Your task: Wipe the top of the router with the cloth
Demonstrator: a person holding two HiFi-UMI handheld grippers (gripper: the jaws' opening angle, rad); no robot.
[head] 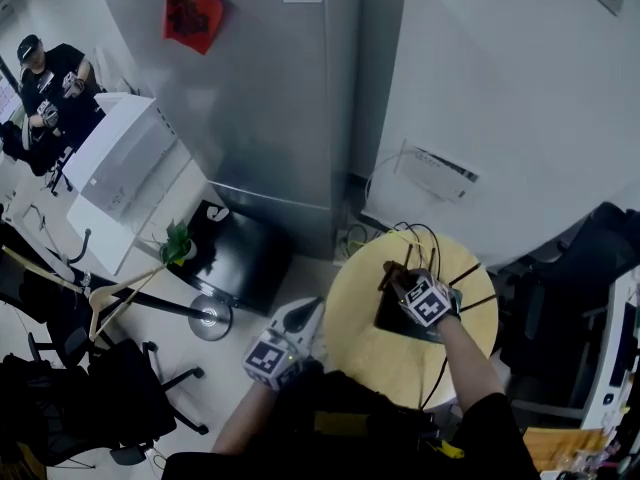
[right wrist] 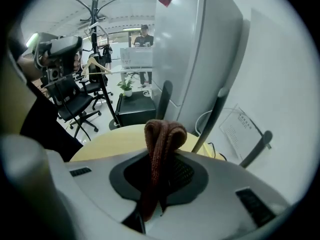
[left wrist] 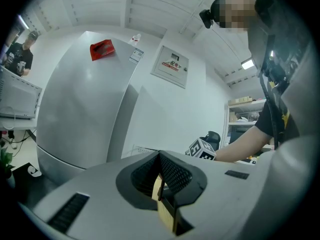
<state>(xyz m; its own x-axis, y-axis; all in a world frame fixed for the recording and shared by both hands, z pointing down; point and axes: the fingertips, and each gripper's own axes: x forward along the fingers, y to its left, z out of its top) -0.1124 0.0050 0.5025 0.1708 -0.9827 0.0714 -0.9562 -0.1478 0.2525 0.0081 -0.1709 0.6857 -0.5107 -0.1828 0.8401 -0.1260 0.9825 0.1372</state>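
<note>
Your right gripper (head: 402, 280) pinches the folded reddish-brown cloth (right wrist: 162, 134) over the black router (head: 398, 320), which sits on the round yellow table (head: 355, 343); your left gripper (head: 298, 320) hangs off the table's left edge, its jaws pressed together on nothing.
</note>
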